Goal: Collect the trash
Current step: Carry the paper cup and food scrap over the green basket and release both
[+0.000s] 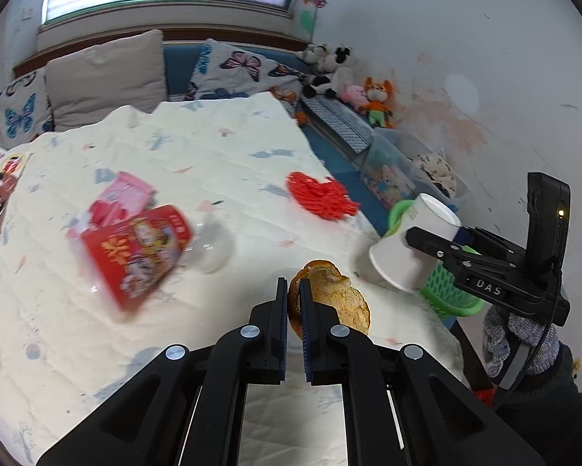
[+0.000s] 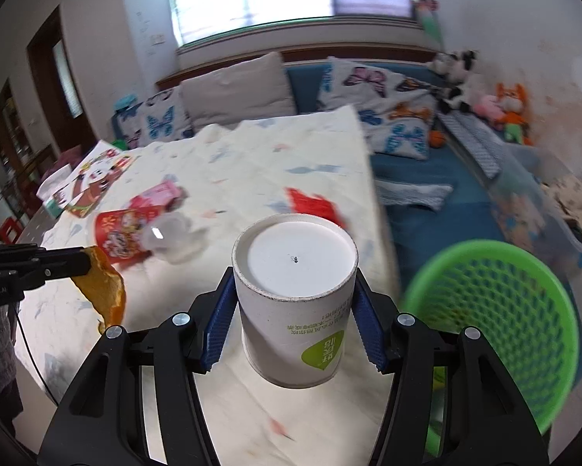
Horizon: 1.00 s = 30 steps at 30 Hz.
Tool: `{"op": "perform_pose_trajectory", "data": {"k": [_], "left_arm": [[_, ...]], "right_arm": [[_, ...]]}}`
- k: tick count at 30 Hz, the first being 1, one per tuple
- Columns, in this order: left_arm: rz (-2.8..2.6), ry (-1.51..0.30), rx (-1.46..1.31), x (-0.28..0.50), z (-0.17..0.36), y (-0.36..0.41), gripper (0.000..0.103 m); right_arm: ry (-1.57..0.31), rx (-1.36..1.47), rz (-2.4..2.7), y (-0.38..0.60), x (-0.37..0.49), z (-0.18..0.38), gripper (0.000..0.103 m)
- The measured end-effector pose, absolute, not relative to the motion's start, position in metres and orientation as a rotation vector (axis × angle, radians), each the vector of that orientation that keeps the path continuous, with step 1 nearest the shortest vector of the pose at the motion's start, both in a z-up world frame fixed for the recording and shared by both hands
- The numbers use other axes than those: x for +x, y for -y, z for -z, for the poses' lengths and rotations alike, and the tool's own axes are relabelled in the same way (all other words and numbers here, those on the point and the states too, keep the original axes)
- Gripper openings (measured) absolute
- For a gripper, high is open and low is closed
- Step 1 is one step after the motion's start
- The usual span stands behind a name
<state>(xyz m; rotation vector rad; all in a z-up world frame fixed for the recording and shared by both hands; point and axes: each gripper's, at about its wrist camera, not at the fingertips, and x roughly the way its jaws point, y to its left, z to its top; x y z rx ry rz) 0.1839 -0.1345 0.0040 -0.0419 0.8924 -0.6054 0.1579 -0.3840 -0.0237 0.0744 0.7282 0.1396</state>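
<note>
My left gripper (image 1: 294, 287) is shut on an orange peel (image 1: 337, 299) and holds it above the table; the peel also shows in the right wrist view (image 2: 104, 287). My right gripper (image 2: 295, 272) is shut on a white paper cup (image 2: 295, 295), held bottom-forward beside the green mesh basket (image 2: 497, 310). In the left wrist view the cup (image 1: 411, 240) hangs in front of the basket (image 1: 446, 291) at the table's right edge. On the table lie a red snack packet (image 1: 135, 252), a pink carton (image 1: 120, 198), a clear plastic cup (image 1: 213, 244) and a red paper cutout (image 1: 322, 194).
The table has a cream quilted cloth (image 1: 197, 147). A picture book (image 2: 89, 182) lies at its far left. Behind is a blue sofa with butterfly pillows (image 2: 384, 81) and plush toys (image 1: 376, 97). A clear storage bin (image 1: 407, 167) stands right of the table.
</note>
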Motion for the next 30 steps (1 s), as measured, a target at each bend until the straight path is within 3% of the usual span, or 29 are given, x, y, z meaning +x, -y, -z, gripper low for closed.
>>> {"op": "perform_pose_trajectory", "data": {"k": [15,30], "left_arm": [[0.712,-0.906,0.05,0.181,-0.015,0.225,0.006],[0.751,-0.927,0.125,0.192,-0.016,0.302,0.006]], "right_arm": [[-0.743,0.158,0.127,0.511,0.1,0.042,0.058],[-0.779,0.238,0.225,0.571,0.092,0.074,0.059]]}}
